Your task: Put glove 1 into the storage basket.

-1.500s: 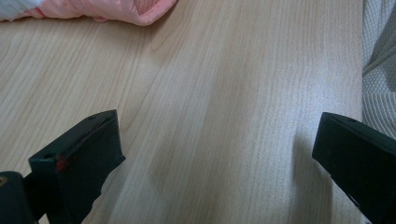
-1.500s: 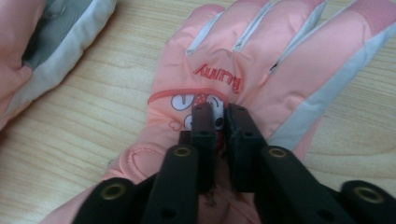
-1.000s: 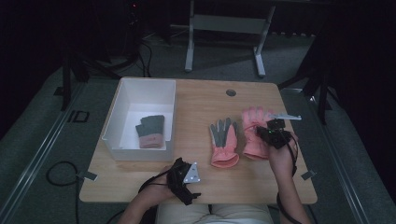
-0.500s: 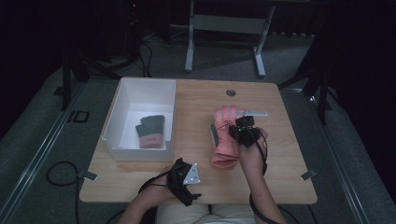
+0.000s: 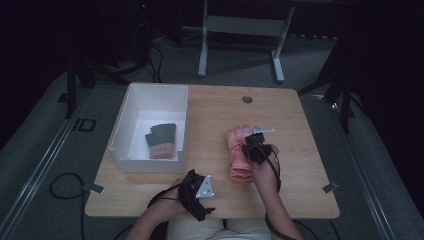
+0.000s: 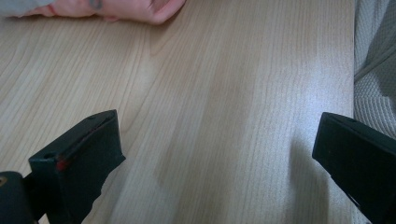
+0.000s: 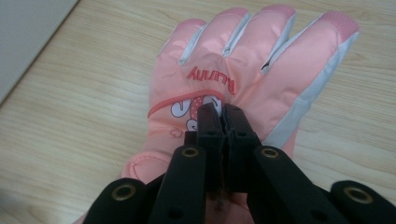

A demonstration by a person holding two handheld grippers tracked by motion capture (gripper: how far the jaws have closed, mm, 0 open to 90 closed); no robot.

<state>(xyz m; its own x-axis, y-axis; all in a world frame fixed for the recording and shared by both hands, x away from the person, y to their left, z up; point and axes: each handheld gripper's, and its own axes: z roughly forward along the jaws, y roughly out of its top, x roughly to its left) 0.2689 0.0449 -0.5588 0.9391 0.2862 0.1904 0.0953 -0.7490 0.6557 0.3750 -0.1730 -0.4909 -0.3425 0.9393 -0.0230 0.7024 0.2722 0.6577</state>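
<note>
One pink glove (image 7: 243, 70) is hanging pinched in the right gripper (image 7: 219, 112), fingers pointing away, white bin (image 5: 150, 102) lying leftward; left gripper (image 6: 215, 140) is resting wide, empty.

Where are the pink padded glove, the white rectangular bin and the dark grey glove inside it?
pink padded glove (image 7: 219, 56), right gripper view, finger bases.
white rectangular bin (image 5: 148, 164), high view, near wall.
dark grey glove (image 5: 162, 135), high view, its middle.
</note>
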